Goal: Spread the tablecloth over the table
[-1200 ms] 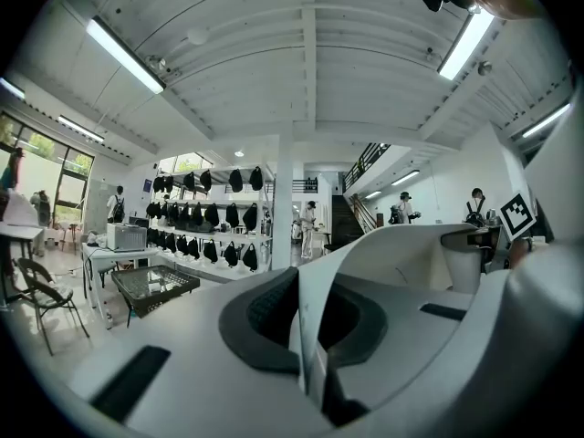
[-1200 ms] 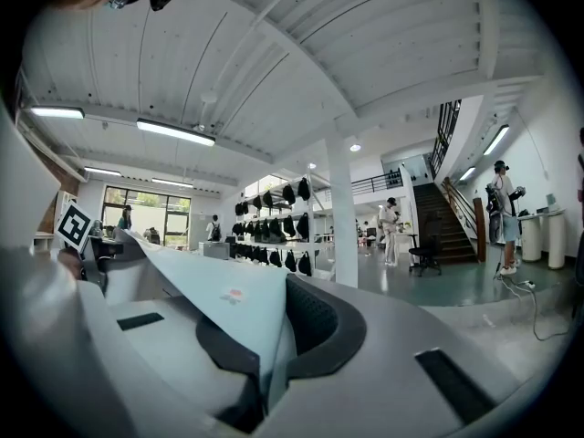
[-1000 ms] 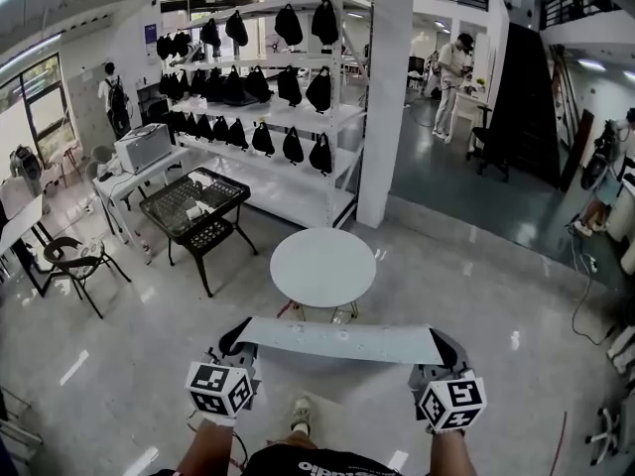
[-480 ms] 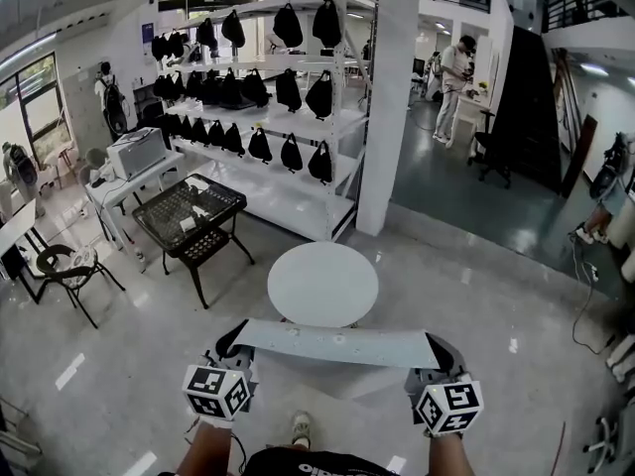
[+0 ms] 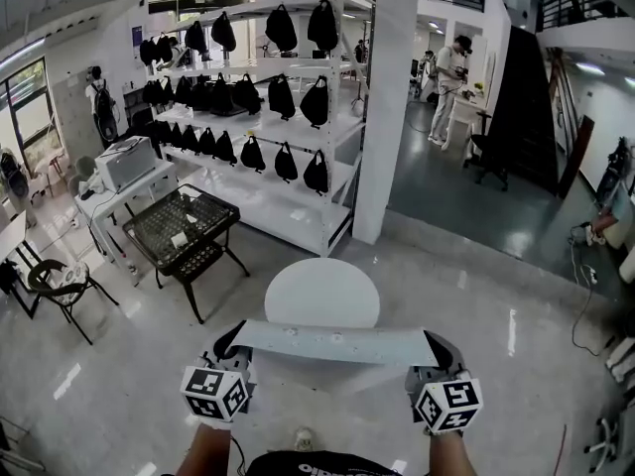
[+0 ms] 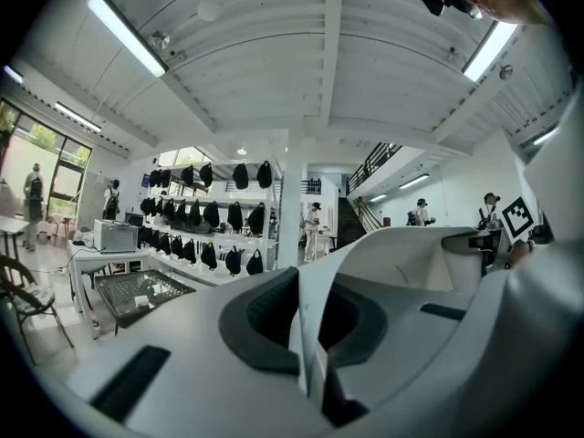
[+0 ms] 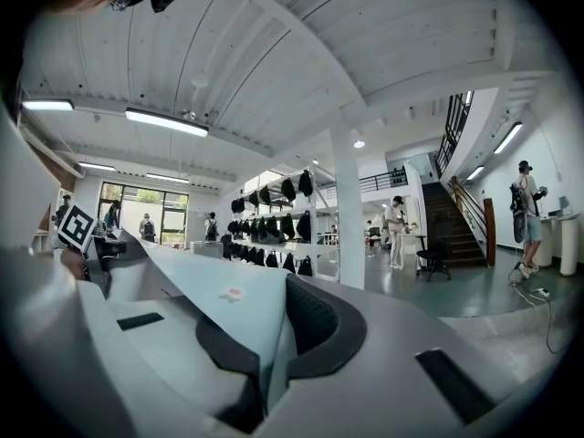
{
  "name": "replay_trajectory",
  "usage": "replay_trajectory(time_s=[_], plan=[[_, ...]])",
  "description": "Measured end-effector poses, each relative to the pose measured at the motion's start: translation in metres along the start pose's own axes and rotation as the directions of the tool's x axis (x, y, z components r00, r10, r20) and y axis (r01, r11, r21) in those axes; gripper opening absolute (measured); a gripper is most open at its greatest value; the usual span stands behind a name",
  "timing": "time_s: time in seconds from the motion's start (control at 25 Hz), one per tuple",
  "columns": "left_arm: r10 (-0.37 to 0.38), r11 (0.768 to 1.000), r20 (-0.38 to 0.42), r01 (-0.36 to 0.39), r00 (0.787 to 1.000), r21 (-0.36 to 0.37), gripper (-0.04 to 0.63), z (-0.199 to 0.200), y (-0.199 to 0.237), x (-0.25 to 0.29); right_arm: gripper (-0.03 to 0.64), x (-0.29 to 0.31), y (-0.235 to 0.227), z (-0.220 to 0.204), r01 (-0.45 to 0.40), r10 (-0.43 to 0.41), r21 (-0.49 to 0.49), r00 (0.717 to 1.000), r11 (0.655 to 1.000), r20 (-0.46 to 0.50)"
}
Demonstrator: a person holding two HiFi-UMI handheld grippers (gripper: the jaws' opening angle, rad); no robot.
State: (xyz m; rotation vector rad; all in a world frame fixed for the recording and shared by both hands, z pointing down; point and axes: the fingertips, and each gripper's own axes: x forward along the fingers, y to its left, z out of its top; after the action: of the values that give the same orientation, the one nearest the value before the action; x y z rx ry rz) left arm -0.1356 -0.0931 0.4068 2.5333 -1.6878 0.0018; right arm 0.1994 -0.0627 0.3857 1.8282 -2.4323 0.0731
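A pale grey tablecloth (image 5: 337, 342) hangs stretched as a taut strip between my two grippers at chest height. My left gripper (image 5: 231, 345) is shut on its left corner, my right gripper (image 5: 437, 350) on its right corner. Just beyond the strip stands the round white table (image 5: 320, 291), its near edge hidden behind the cloth. In the left gripper view the jaws (image 6: 306, 345) pinch a fold of the tablecloth (image 6: 401, 254), which runs off to the right. In the right gripper view the jaws (image 7: 274, 354) clamp the tablecloth (image 7: 210, 290), which runs off to the left.
A black mesh table (image 5: 184, 228) stands left of the round table, with a black chair (image 5: 55, 281) further left. White shelving with black bags (image 5: 248, 117) and a white pillar (image 5: 382, 107) rise behind. People stand far off near the stairs.
The round table has come nearer and now meets the cloth strip's far edge in the head view. Both grippers keep the same hold on the stretched cloth.
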Motion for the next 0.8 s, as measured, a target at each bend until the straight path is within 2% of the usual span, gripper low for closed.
replay_trajectory(time_s=[0.52, 0.8], plan=[[-0.044, 0.999, 0.016, 0.044, 0.999, -0.009, 0.017, 0.016, 0.08, 0.11, 0.028, 0.123, -0.001, 0.021, 0.042, -0.042, -0.011, 0.999, 0.999, 0.003], [-0.084, 0.996, 0.028, 0.084, 0.996, -0.011, 0.017, 0.025, 0.102, 0.152, 0.028, 0.159, -0.006, 0.026, 0.077, -0.077, -0.021, 0.997, 0.997, -0.012]])
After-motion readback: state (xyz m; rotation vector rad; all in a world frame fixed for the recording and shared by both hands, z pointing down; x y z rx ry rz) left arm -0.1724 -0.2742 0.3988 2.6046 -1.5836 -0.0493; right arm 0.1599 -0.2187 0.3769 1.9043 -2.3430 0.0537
